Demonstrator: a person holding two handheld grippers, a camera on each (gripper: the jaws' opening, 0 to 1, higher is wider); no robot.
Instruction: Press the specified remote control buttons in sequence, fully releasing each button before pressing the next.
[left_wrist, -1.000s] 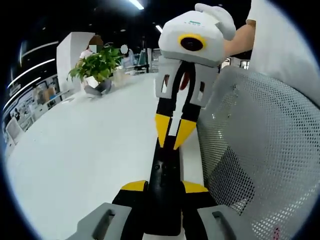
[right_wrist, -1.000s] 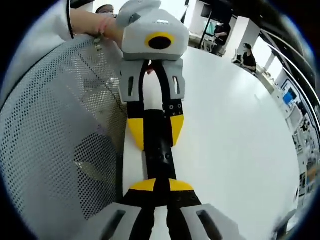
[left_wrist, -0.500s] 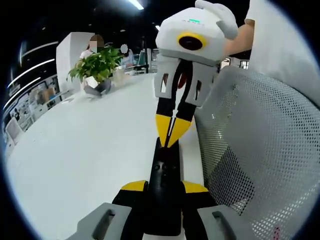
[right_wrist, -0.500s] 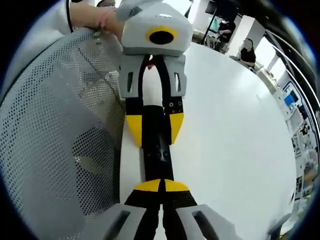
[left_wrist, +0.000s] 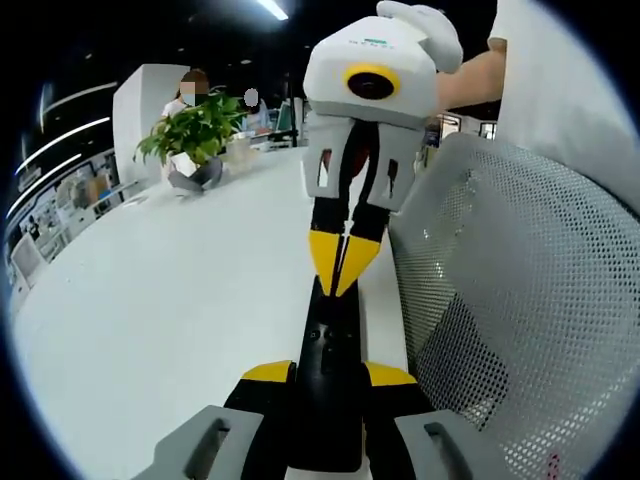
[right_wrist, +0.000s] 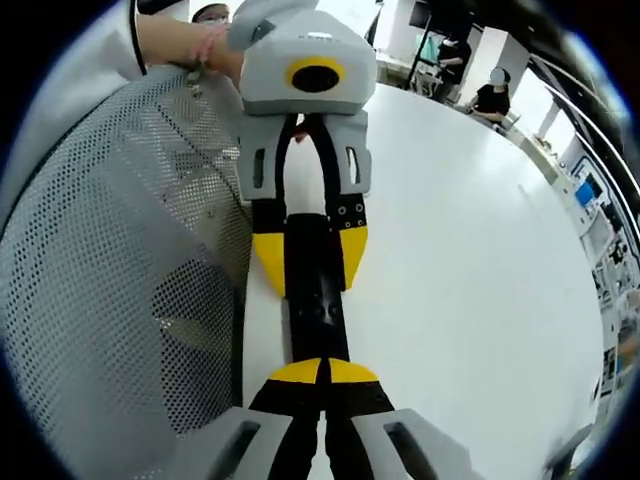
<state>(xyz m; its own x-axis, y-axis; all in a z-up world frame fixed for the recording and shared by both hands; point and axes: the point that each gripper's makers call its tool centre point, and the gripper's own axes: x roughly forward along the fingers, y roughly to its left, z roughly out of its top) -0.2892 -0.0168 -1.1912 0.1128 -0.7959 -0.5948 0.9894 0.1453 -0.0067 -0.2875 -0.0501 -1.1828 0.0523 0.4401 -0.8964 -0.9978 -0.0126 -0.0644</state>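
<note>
Left gripper (left_wrist: 327, 375) clamped; right gripper (right_wrist: 322, 371) fingers together.

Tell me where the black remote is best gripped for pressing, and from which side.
Grip the remote by its two long side edges near one end, coming in along its length, as the left gripper does. It is a slim, narrow bar, and that hold probably leaves the button face free for the right gripper, whose jaws are shut.

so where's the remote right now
The black remote sits clamped between the left gripper jaws at the white table edge, beside the mesh chair back, the right gripper tips closed above it.
</note>
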